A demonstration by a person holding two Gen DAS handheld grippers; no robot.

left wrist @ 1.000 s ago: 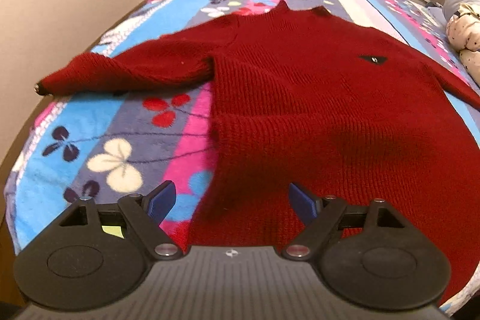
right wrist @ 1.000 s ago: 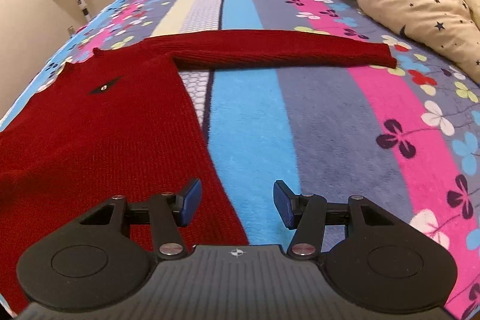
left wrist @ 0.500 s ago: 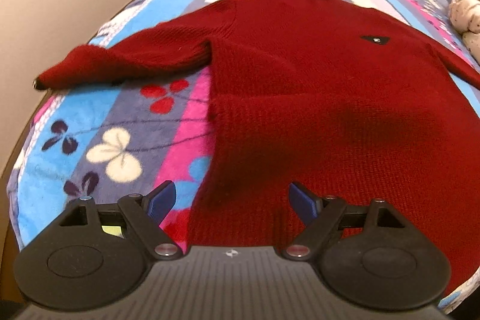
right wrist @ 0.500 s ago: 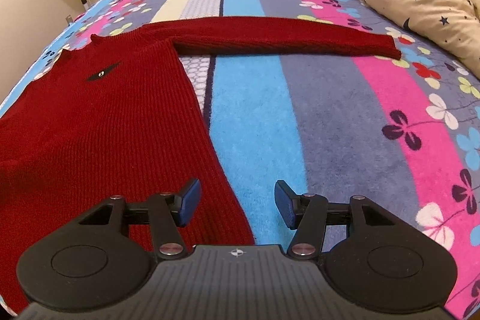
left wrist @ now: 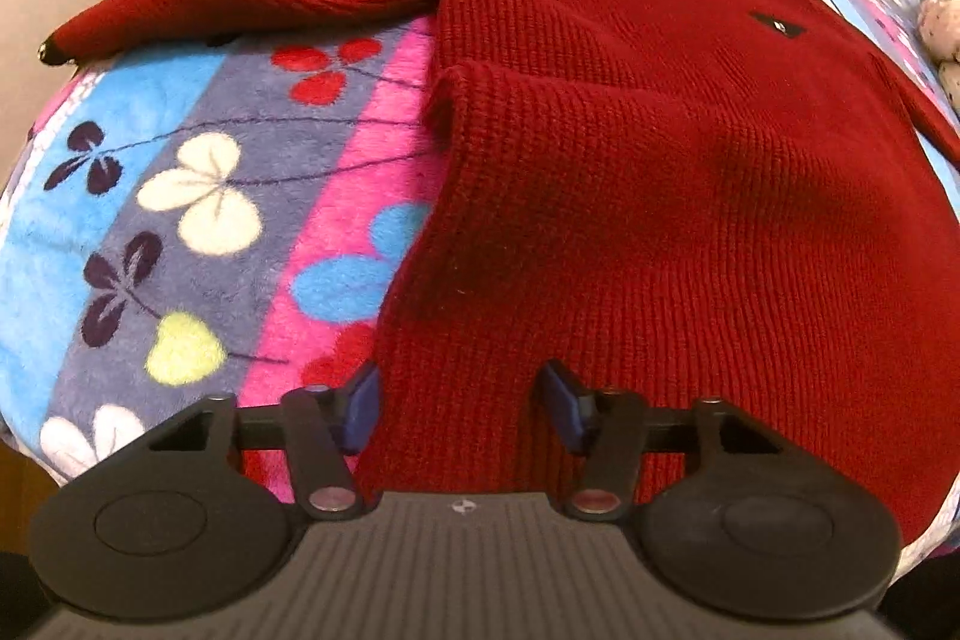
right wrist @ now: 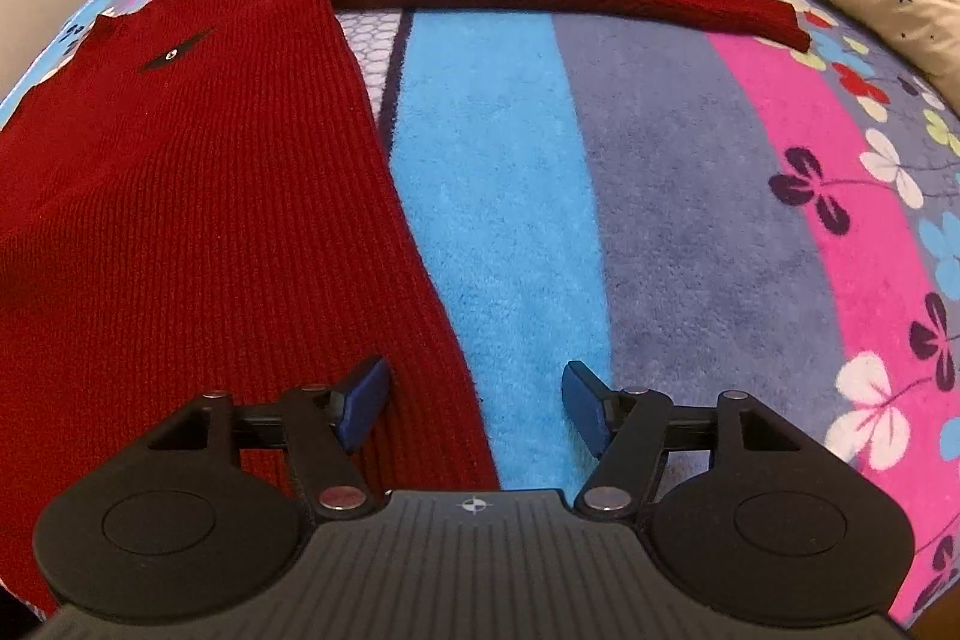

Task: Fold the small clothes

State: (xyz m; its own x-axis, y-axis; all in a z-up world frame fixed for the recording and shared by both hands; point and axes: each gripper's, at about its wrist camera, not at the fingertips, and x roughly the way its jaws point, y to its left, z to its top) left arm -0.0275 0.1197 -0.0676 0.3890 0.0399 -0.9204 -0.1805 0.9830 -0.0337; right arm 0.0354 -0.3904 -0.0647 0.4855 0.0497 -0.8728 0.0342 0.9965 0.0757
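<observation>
Left gripper sits low with jaws apart, the red sweater hem corner lying between them. A shallow bite here could catch only the top knit layer, and the hem would slip free. Right gripper is spread too, the sweater's side edge just inside its left finger; closing off-centre risks pinching the floral blanket instead.
</observation>
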